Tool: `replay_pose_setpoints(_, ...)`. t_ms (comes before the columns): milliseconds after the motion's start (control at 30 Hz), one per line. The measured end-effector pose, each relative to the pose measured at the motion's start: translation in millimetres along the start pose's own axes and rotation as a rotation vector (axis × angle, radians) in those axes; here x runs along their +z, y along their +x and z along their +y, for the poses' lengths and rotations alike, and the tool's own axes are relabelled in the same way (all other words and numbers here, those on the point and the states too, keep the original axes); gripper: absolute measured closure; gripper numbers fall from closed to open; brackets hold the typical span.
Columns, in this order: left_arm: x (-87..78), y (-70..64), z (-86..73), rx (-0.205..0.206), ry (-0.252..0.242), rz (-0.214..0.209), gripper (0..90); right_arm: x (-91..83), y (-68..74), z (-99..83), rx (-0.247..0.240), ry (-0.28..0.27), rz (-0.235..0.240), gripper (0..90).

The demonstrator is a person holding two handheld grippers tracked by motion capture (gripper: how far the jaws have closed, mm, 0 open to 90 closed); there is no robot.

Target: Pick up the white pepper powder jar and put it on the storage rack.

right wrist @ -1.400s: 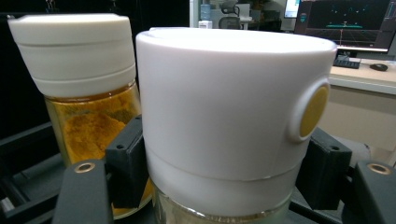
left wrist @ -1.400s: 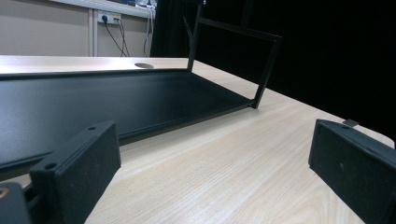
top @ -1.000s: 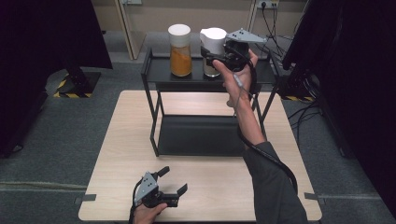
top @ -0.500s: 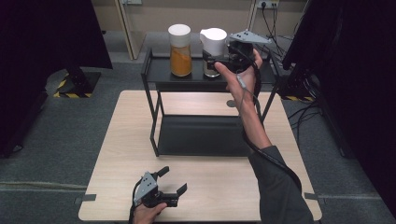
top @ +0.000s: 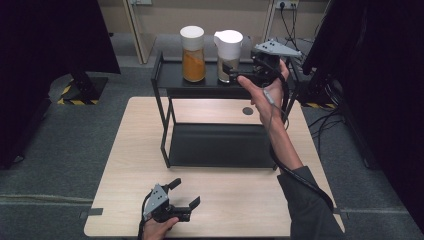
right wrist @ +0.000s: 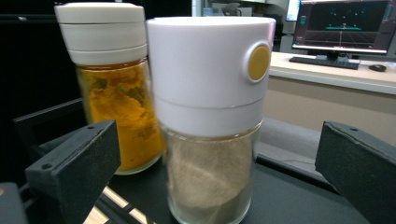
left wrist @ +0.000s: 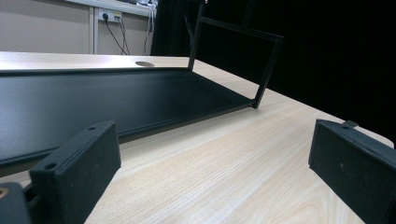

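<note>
Both the right gripper point(top: 239, 75) by the glass jar point(top: 228, 50) (white cap) and the left gripper point(top: 184, 194) gape empty.

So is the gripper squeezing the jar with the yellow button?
No, the right gripper is open, its jaws apart on both sides of the jar.

white-capped jar of pale powder point(top: 229, 53) upright on rack's top shelf point(top: 170, 79), beside orange-filled jar point(top: 193, 52).

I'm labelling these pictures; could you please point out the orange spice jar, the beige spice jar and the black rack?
orange spice jar point(right wrist: 122, 121): right gripper view, glass body.
beige spice jar point(right wrist: 210, 177): right gripper view, glass body.
black rack point(top: 220, 145): high view, lower shelf.
</note>
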State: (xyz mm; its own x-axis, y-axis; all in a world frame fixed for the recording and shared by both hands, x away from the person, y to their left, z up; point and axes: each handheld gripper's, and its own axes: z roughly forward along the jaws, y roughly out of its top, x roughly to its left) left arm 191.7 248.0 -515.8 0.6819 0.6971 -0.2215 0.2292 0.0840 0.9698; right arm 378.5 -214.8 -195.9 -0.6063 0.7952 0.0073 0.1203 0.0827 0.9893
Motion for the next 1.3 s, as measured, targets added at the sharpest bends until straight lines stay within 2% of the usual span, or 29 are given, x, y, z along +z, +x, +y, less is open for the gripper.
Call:
replay_pose_setpoints(367,-0.3,-0.4,-0.1,0.002,-0.002,0.001,1.7,-22.6,3.5,-17.6,0.002,-0.05,0.062,0.3)
replay_pose_setpoints(600,0.1,-0.8,-0.4,0.003,-0.003,-0.001,1.7,-34.7,6.6,-32.9,-0.021,-0.057,0.087,0.3)
replay_pose_setpoints(900,0.1,-0.7,-0.4,0.003,-0.003,0.001,1.7,-49.0,6.0,-54.6,-0.013,-0.071,0.115,0.3)
replay_pose_setpoints(1300,-0.3,-0.5,-0.2,0.005,-0.004,0.005,1.7,-64.1,12.7,-78.0,-0.032,-0.098,0.148,0.3)
